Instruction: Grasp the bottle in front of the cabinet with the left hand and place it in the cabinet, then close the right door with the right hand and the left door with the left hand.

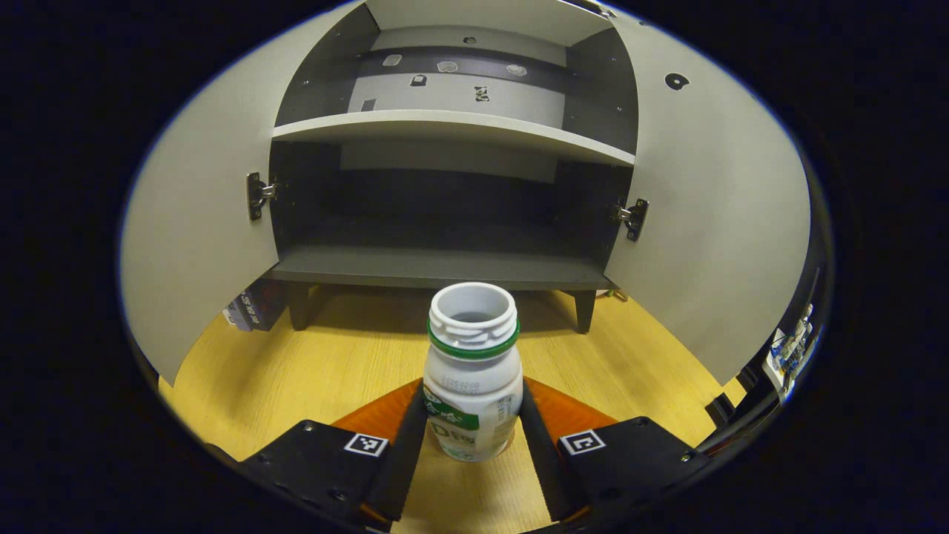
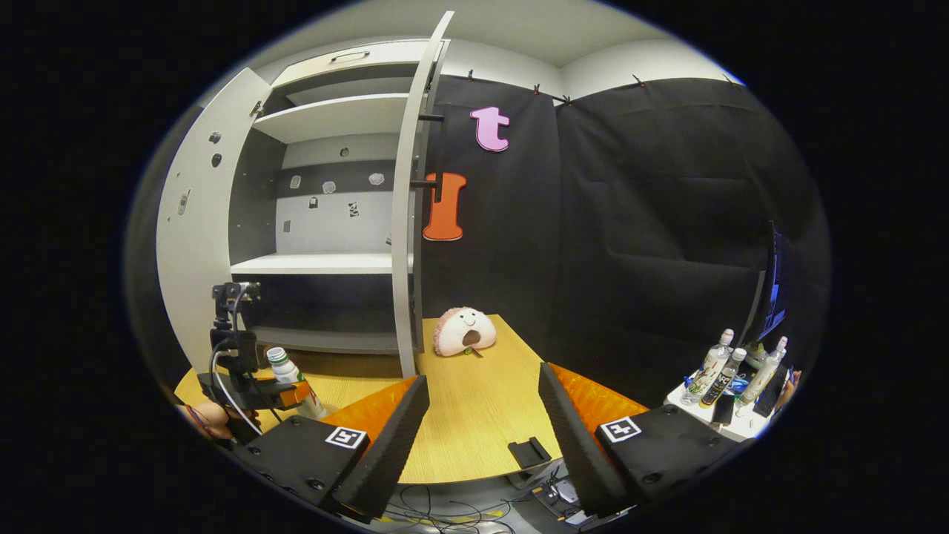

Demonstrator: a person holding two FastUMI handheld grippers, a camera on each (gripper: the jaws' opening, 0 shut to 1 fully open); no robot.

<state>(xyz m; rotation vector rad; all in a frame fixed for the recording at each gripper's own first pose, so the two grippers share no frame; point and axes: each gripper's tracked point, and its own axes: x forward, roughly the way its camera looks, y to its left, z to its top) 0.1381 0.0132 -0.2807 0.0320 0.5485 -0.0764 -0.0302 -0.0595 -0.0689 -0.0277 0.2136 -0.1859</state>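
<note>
Plush toy [image 2: 465, 331] with a smiling face lies on wooden table [image 2: 474, 415], near the black cloth wall [image 2: 637, 222]. Three bottles [image 2: 730, 374] stand on a white side stand [image 2: 723, 423], right. Cables [image 2: 437, 512] below table edge.

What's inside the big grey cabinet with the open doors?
The grey cabinet has a pale shelf across the middle and nothing on either level, just small marks on the back wall. The white capless bottle blocks a bit of the lower front edge.

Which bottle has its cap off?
The white bottle between the left gripper fingers: its mouth is open. The bottles on the side stand are capped.
</note>
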